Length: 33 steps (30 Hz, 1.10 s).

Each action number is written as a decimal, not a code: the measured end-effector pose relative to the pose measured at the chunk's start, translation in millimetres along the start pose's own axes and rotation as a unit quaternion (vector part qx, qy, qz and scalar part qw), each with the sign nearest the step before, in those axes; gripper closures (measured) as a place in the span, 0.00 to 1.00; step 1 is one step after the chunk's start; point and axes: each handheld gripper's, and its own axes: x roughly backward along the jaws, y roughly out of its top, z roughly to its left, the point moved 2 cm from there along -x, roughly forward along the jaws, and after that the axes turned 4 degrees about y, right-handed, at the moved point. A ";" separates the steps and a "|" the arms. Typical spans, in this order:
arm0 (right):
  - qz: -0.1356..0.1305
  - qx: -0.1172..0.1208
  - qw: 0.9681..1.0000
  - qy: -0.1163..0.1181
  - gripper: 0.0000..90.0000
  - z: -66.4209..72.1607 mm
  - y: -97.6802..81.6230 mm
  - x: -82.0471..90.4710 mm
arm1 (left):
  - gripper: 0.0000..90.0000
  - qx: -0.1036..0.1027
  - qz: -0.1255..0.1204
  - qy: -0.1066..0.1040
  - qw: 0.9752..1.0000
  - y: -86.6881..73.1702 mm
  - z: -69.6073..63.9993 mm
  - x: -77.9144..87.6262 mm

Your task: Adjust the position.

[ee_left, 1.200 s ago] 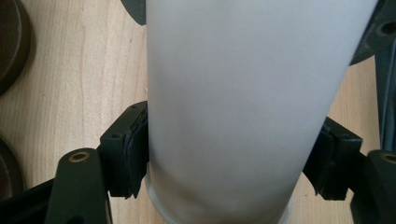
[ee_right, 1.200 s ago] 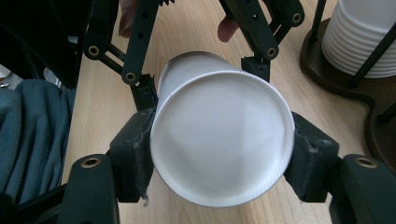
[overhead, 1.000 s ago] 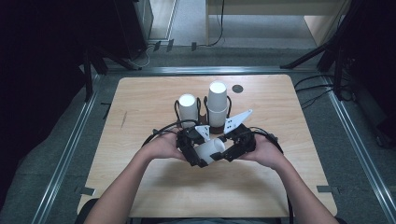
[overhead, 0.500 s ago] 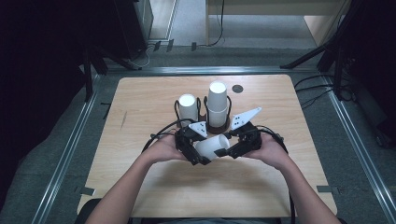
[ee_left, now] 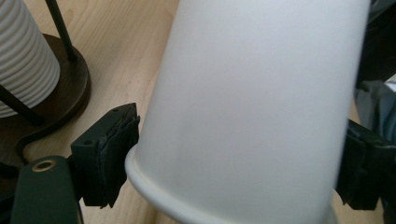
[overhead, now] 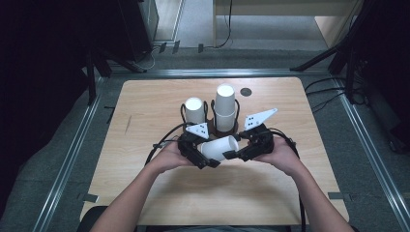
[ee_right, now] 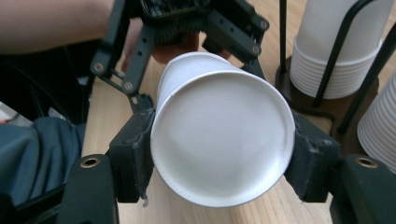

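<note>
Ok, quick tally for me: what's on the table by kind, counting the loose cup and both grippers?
Loose white paper cup, held sideways between both grippers: 1
Stacks of white cups: 2
Dark wire cup holder with round base: 1
Grippers, left and right: 2
Dark round spot on the tabletop: 1
Total: 7

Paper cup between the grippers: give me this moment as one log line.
paper cup: sideways above table | left gripper: gripping rim end | right gripper: gripping base end | cup stacks: in holder

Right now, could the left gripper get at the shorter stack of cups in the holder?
Probably not yet: the left gripper is shut on the loose paper cup, which the right gripper also clamps. The shorter cup stack stands just beyond, unblocked.
</note>
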 end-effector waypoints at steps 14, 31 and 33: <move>-0.015 -0.009 1.000 0.017 0.38 -1.3 -0.4 2.2 | 0.27 -0.015 -0.008 -0.001 1.000 -0.2 -2.4 5.3; -0.015 0.014 1.000 -0.016 0.25 2.6 0.6 2.0 | 0.27 -0.010 0.013 -0.005 1.000 10.5 0.4 20.4; -0.008 0.017 1.000 -0.022 0.25 3.2 0.0 1.7 | 0.27 -0.012 0.019 -0.003 1.000 12.7 1.2 23.1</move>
